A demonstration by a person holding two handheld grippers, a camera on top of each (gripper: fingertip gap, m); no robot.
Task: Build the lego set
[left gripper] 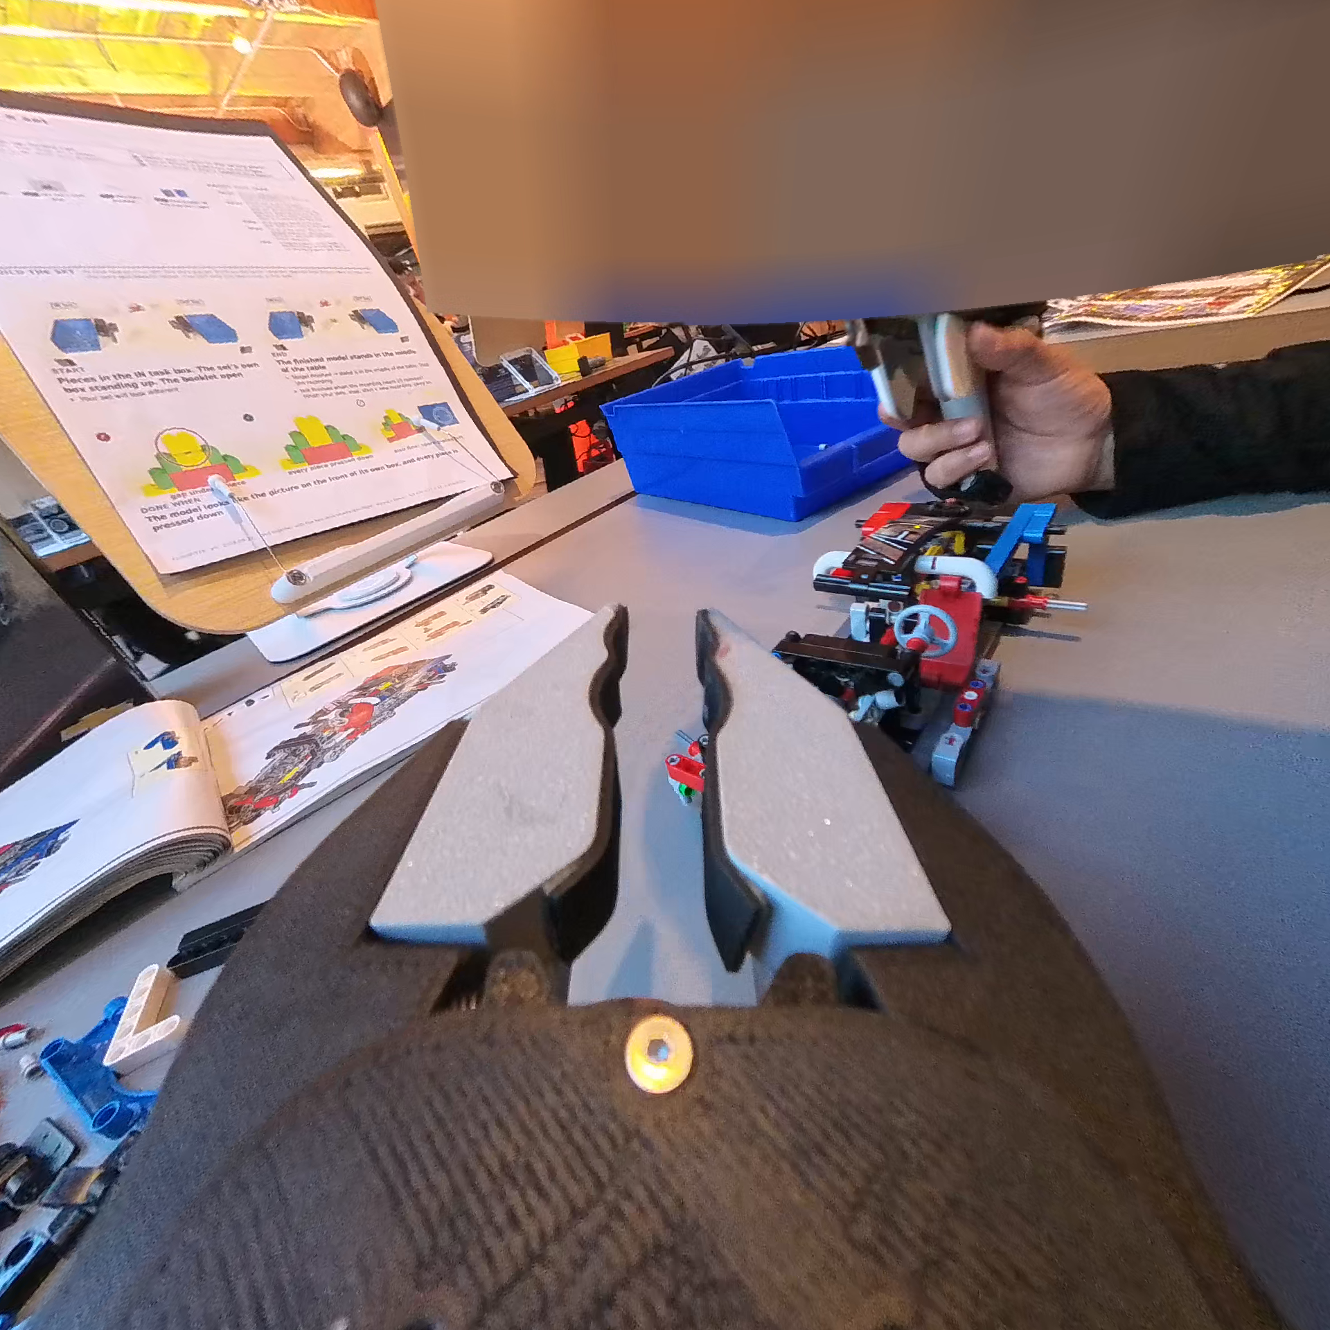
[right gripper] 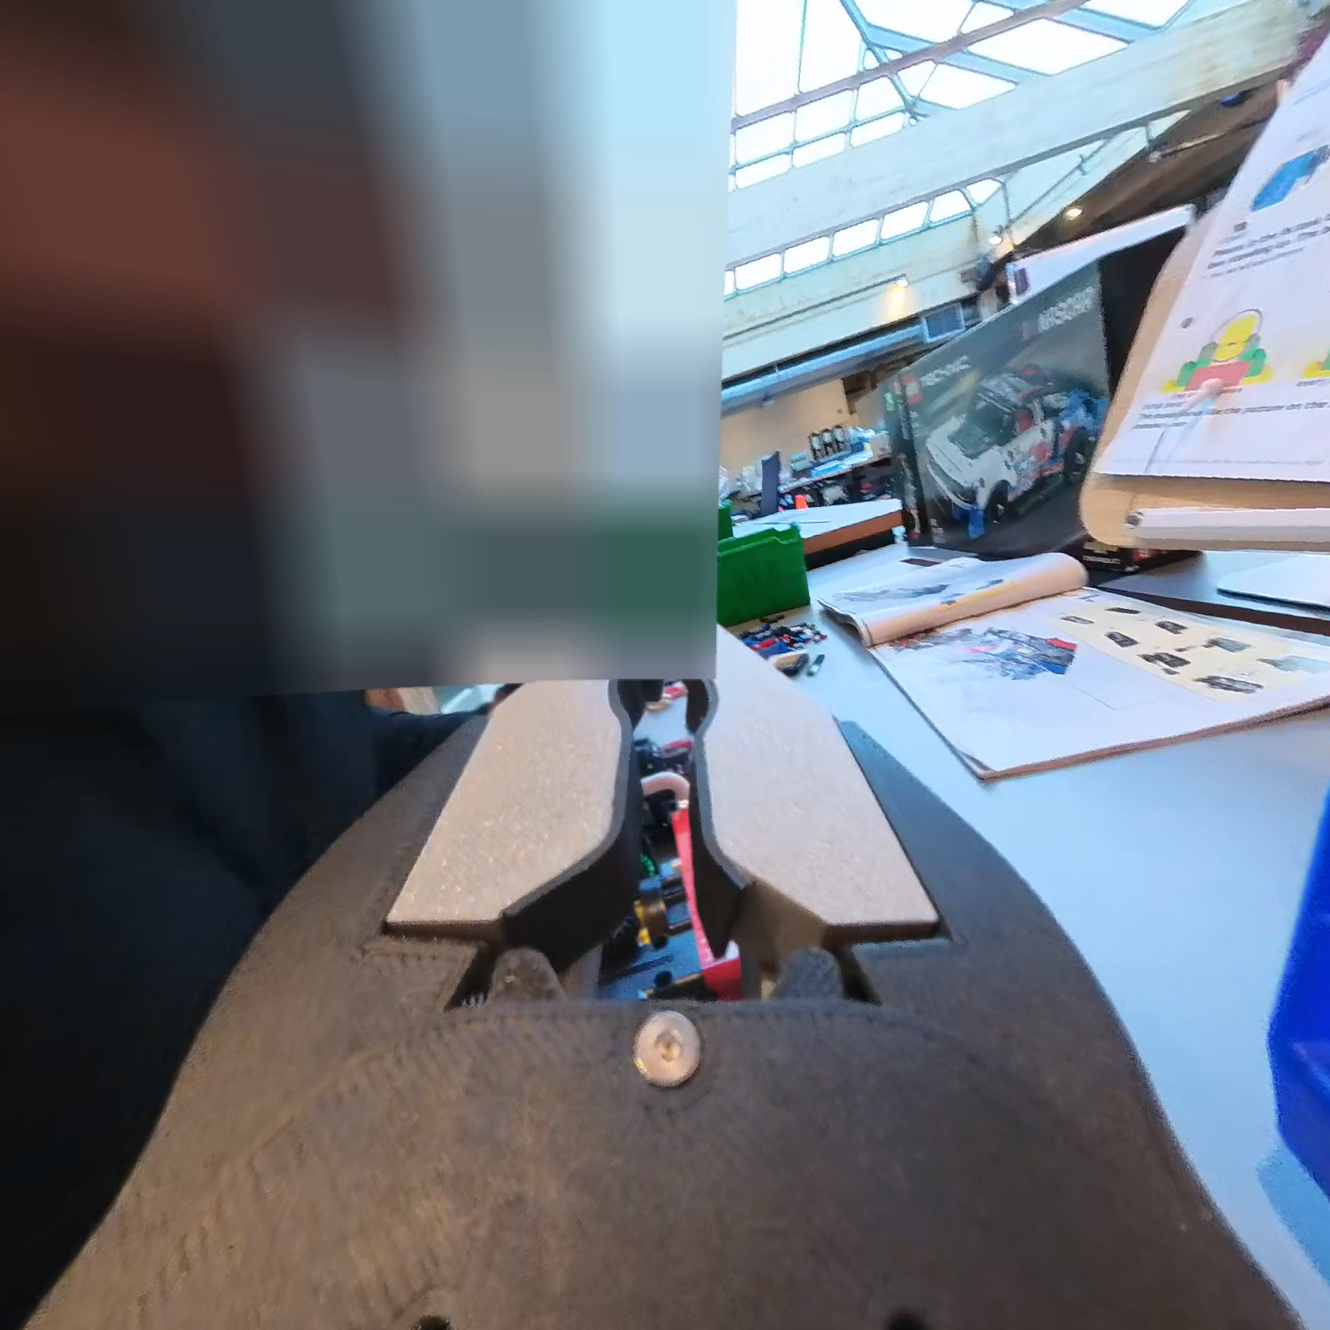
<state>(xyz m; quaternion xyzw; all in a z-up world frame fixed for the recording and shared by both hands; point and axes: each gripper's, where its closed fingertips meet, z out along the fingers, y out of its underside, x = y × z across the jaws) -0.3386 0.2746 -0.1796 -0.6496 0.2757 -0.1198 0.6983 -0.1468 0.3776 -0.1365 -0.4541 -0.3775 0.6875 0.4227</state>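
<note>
Just ahead of the left claw (left gripper: pixel 658 633), on the grey table (left gripper: pixel 1151 828), a small red piece (left gripper: pixel 685 770) with a green tip lies between the claw's two fingers and close against the right-hand one; the fingers stand spread with a clear gap, gripping nothing. Farther ahead and to the right of that claw sits the half-built lego car (left gripper: pixel 928 626), a black, red and grey frame with a light steering wheel and a blue beam at its far end. Beyond the car, a hand (left gripper: pixel 1022 424) in a dark sleeve holds the right claw's handle above the model's far end. Behind that stands a blue bin (left gripper: pixel 720 446). To the left of the left claw the open instruction booklet (left gripper: pixel 302 734) lies flat, and past it a wooden stand (left gripper: pixel 216 604) props up a printed sheet. Near the claw's left flank lie loose pieces (left gripper: pixel 93 1079), among them a blue one and a white angled beam.

In the right wrist view, the right claw (right gripper: pixel 662 702) hangs directly over the lego car (right gripper: pixel 662 863), whose red strip and black parts show through the narrow gap between the fingers; the tips are slightly apart, and whether they pinch any part I cannot tell. To that claw's right lies the booklet (right gripper: pixel 1079 662), with the set's box (right gripper: pixel 1007 432) upright beyond it and a green bin (right gripper: pixel 759 576) ahead.
</note>
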